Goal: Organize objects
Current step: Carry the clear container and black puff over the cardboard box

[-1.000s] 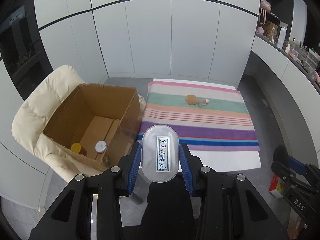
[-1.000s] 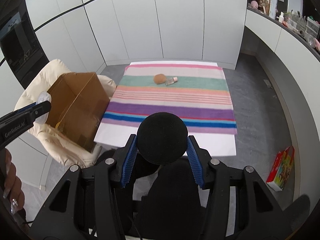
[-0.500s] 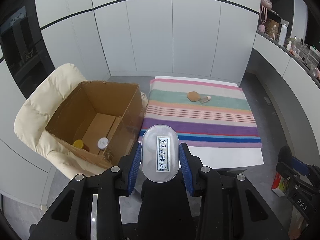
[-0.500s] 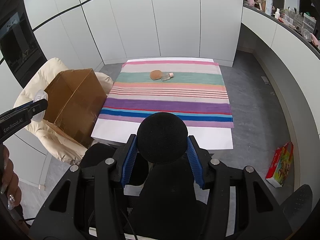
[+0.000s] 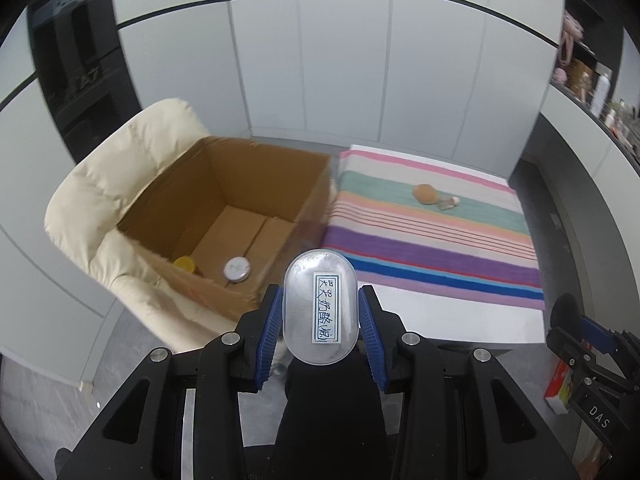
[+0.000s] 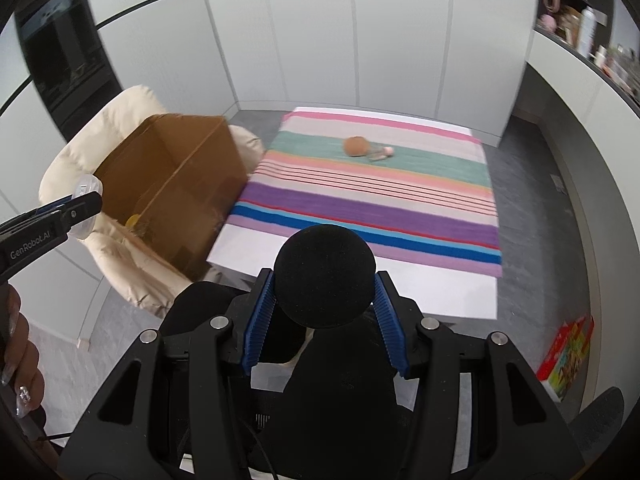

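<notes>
Both views have swung toward the cardboard box point(image 5: 224, 216), which now sits larger and nearer the middle of the left wrist view than a second ago. It rests open-topped on a cream armchair point(image 5: 120, 168), its near rim just ahead of the left gripper point(image 5: 320, 316), whose blue fingers point(image 5: 269, 332) pinch a clear oval container point(image 5: 320, 304) bearing a handwritten label. Inside the box lie a yellow-lidded jar point(image 5: 185, 265) and a silver-lidded jar point(image 5: 237, 269), with bare floor beyond them. The right gripper point(image 6: 325, 312) pinches a black foam ball point(image 6: 325, 276). On the striped tabletop point(image 6: 380, 208), a brown round object point(image 6: 356, 146) touches a small bottle point(image 6: 380, 154).
</notes>
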